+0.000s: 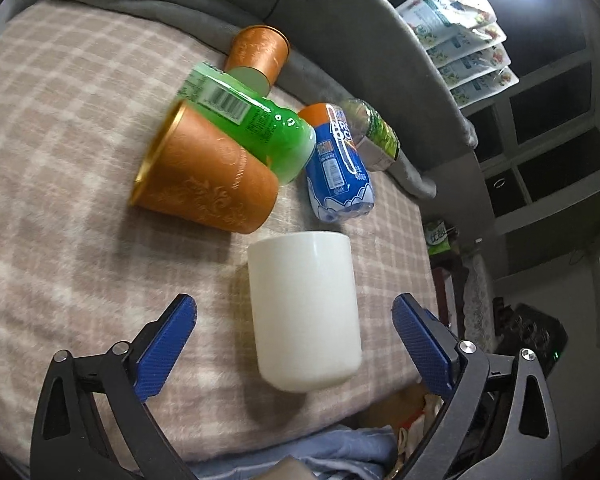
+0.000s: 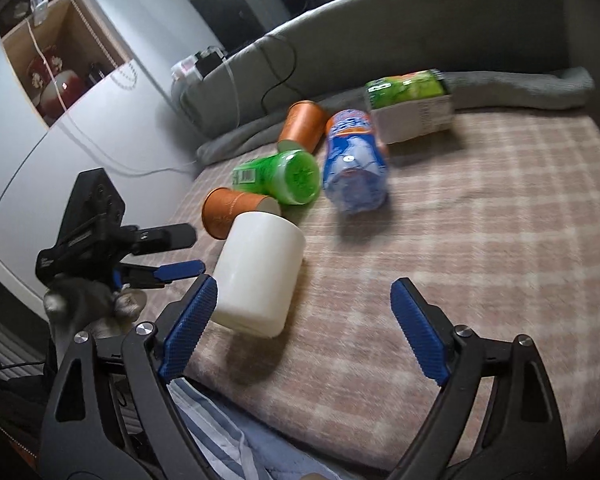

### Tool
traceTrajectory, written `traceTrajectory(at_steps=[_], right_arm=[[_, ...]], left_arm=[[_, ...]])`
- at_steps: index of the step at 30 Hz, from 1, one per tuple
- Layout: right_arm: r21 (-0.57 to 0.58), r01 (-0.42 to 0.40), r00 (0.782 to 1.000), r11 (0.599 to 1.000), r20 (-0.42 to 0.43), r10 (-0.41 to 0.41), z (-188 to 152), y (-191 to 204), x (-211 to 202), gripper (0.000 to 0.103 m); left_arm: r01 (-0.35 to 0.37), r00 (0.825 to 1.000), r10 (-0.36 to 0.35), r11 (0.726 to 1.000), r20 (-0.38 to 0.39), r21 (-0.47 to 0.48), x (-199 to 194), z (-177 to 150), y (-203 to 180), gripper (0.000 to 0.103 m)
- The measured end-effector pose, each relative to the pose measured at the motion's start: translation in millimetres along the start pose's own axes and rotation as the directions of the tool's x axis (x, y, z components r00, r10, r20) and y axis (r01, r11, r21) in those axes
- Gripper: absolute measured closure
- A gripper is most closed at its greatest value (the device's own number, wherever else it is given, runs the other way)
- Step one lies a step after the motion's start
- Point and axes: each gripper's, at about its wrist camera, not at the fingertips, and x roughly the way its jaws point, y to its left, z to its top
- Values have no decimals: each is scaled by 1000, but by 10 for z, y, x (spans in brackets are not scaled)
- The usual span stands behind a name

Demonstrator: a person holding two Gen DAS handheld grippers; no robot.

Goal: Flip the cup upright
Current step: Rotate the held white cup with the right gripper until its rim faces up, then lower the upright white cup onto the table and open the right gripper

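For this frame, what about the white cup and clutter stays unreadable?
- White cup: its opening faces away in both views, so the inside is unseen.
- Blue bottle: label motion-blurred in the right wrist view.
- Clear bottle: partly hidden behind the blue bottle, left wrist view.

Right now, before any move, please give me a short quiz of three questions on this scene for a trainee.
1. True or false: the left gripper is open around the white cup.
2. Which lies nearest the white cup: A) orange cup, B) blue bottle, C) carton?
3. Fill in: the right gripper holds ____.

Key: 1 true; 2 A; 3 nothing.
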Motion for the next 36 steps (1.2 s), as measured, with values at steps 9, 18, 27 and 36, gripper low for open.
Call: traceTrajectory(at_steps=[9, 18, 27, 36], right_arm=[[80, 65, 995, 995, 65, -70, -154, -230, -262, 12], [89, 78, 994, 993, 68, -84, -202, -290, -298, 12], [123, 89, 993, 988, 66, -98, -216, -376, -290, 12], [132, 90, 993, 987, 57, -99, -224, -407, -260, 12]], left_arm=[[6, 999, -7, 1000, -45, -23, 255, 88, -17, 11], [-5, 997, 4, 1000, -73, -21, 426, 167, -61, 17], [-29, 995, 30, 1000, -99, 12, 526, 167, -64, 29], [-59, 996, 65, 994, -54, 95, 460, 117, -226, 29]])
